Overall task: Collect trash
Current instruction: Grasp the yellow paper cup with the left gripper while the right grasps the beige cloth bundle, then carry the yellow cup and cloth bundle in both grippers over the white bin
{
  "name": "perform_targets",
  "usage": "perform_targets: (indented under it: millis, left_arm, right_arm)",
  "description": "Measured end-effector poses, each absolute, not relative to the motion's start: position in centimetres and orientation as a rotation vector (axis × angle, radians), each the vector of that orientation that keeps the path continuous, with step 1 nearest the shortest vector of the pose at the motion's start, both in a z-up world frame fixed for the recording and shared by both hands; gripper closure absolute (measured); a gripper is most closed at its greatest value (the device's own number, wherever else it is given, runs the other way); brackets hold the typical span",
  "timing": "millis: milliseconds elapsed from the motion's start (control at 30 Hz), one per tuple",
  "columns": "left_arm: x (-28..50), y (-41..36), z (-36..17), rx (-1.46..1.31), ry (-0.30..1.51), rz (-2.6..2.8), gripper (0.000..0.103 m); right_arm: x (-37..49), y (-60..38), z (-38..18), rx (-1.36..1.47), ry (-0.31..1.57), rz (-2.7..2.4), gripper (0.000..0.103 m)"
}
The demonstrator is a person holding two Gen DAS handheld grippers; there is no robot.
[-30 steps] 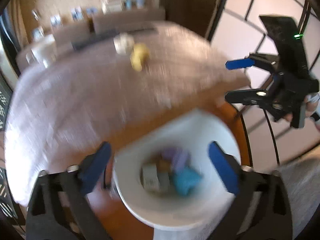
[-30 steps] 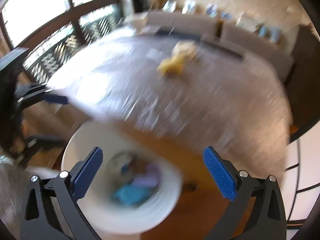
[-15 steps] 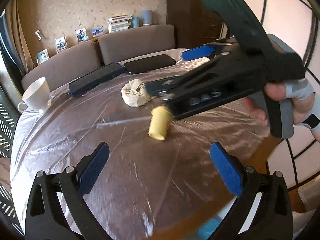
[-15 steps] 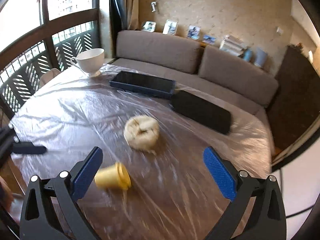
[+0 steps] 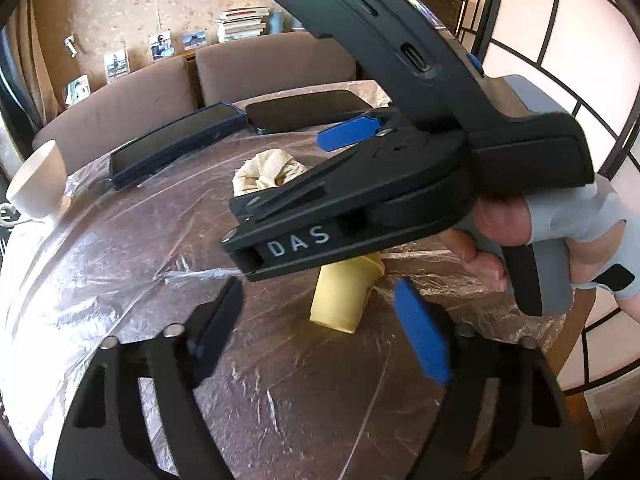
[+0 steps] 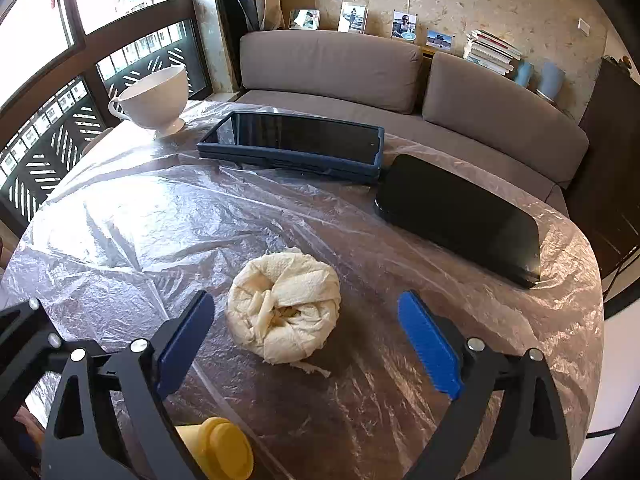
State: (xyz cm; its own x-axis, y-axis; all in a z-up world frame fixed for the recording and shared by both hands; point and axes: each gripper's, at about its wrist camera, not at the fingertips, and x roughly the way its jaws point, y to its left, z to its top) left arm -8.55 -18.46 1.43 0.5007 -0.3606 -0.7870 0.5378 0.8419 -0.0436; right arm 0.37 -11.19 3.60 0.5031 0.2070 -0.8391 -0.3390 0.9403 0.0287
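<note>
A yellow plastic cup (image 5: 344, 296) lies on its side on the plastic-covered table (image 5: 120, 280). My left gripper (image 5: 320, 328) hovers just in front of it with its jaws closing, the cup near the gap and untouched by the pads. A crumpled cream paper wad (image 6: 284, 308) sits between the fingers of my right gripper (image 6: 308, 344). Its jaws are closing too, with clear gaps on both sides of the wad. In the left wrist view the right gripper's black body (image 5: 360, 200) crosses above the cup and hides part of the paper wad (image 5: 268, 172). The yellow cup (image 6: 218, 448) shows at the bottom edge.
A blue-cased tablet (image 6: 292, 144) and a black tablet (image 6: 460, 216) lie at the table's far side. A white footed cup (image 6: 154, 96) stands at the far left. A brown sofa (image 6: 332, 68) runs behind the table. A person's hand (image 5: 520, 224) holds the right gripper.
Both grippers have swung away from the white bin with trash to above the table. They have closed in on the cup and the paper wad, and both pairs of jaws have narrowed.
</note>
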Motion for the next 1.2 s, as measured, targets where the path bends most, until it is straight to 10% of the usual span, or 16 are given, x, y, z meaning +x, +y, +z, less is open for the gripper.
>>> perform_targets:
  millis: [267, 500, 1200]
  left_arm:
    - [-8.2, -19.2, 0.8, 0.238, 0.917, -0.584, 0.06]
    - [-7.9, -19.0, 0.8, 0.217, 0.929, -0.6, 0.071]
    - [-8.8, -15.9, 1.7, 0.127, 0.933, -0.544, 0.071]
  right_arm:
    - [0.6, -11.6, 3.0, -0.122, 1.001, 0.341, 0.023]
    - [0.3, -11.4, 3.1, -0.115, 0.998, 0.389, 0.052]
    - [-1.3, -13.8, 5.8, 0.011, 0.949, 0.369, 0.052]
